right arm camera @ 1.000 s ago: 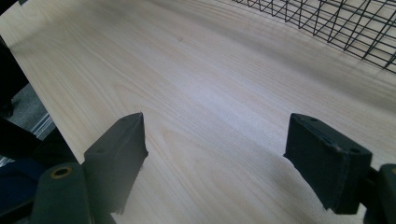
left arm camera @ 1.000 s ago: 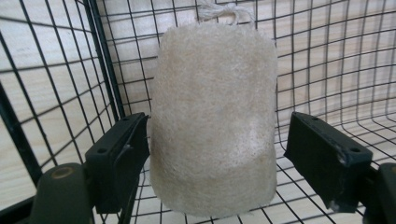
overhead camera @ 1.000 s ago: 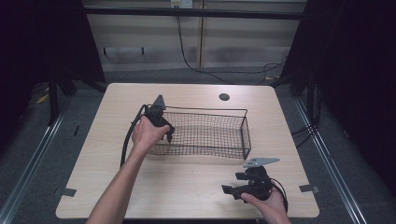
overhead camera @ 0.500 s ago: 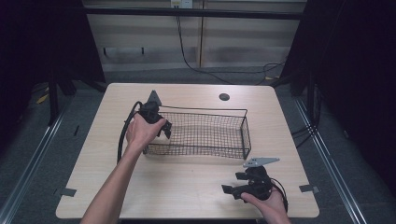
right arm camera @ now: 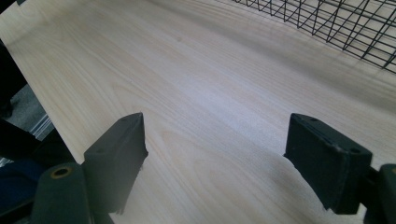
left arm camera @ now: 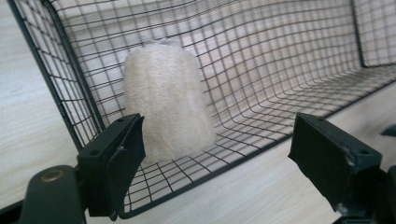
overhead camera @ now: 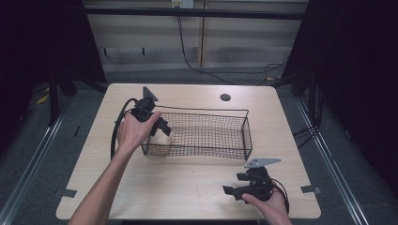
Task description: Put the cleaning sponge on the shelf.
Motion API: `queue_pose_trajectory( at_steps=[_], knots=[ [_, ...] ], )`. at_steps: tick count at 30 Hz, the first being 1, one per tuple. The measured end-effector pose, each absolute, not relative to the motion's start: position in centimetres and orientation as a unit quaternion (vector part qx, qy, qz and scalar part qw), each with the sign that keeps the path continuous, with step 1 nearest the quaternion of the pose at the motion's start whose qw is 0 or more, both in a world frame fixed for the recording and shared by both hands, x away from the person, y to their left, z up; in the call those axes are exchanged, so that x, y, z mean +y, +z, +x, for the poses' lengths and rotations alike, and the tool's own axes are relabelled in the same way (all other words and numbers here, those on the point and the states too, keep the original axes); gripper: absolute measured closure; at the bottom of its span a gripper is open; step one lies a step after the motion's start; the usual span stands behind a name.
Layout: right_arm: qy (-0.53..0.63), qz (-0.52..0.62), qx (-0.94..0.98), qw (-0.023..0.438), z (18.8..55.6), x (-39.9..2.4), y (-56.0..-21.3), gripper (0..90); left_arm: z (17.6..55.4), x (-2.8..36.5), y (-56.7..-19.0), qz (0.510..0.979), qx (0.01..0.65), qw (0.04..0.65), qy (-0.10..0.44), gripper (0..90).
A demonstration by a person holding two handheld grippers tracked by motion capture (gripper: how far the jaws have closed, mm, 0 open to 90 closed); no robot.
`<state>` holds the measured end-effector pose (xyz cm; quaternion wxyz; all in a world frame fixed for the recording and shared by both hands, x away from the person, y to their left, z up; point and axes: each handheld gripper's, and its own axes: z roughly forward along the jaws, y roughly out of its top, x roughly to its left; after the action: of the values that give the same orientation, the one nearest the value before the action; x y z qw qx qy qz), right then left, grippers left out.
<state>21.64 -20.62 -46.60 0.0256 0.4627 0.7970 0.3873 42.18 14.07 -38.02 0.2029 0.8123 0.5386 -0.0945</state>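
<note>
Both tongs stood apart: my left tongs (left arm camera: 217,154) at the wire basket (overhead camera: 245,136) near a fuzzy white thing (left arm camera: 166,100), my right tongs (right arm camera: 215,163) over the pale wooden surface (overhead camera: 187,183), dark room around.

Basket (left arm camera: 280,60) is thin black wire mesh, looks like coated metal. The white roll (left arm camera: 166,100) inside is fuzzy, fleecy cloth. Table (right arm camera: 201,93) is pale matt wood grain, smooth.

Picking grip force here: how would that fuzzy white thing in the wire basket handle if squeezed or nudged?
The fuzzy white lump looks plush, so it probably squashes and weighs little. Its pile should resist slipping. Standing on end in the wire basket corner, it may topple if nudged.
</note>
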Motion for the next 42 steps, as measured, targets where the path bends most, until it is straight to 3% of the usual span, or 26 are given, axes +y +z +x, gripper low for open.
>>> queue_pose_trajectory(
  at_steps=[9, 20, 34, 42],
  knots=[
    [0.386, 0.465, 0.796, 0.026, 21.7, -20.6, -46.7, 19.6, 40.6, 15.1, -37.0, 0.839, 0.477, 0.243, -0.094, 24.2],
    [0.384, 0.465, 0.797, 0.025, 21.8, -20.6, -46.7, 19.6, 38.5, 17.1, -36.8, 0.849, 0.438, 0.281, -0.093, 24.1],
    [0.382, 0.466, 0.798, 0.027, 21.8, -20.5, -46.7, 19.6, 35.7, 20.8, -36.4, 0.848, 0.41, 0.315, -0.113, 23.0],
    [0.381, 0.466, 0.798, 0.028, 21.8, -20.5, -46.7, 19.6, 33.7, 21.8, -37.0, 0.85, 0.41, 0.321, -0.079, 23.3]
  ],
)
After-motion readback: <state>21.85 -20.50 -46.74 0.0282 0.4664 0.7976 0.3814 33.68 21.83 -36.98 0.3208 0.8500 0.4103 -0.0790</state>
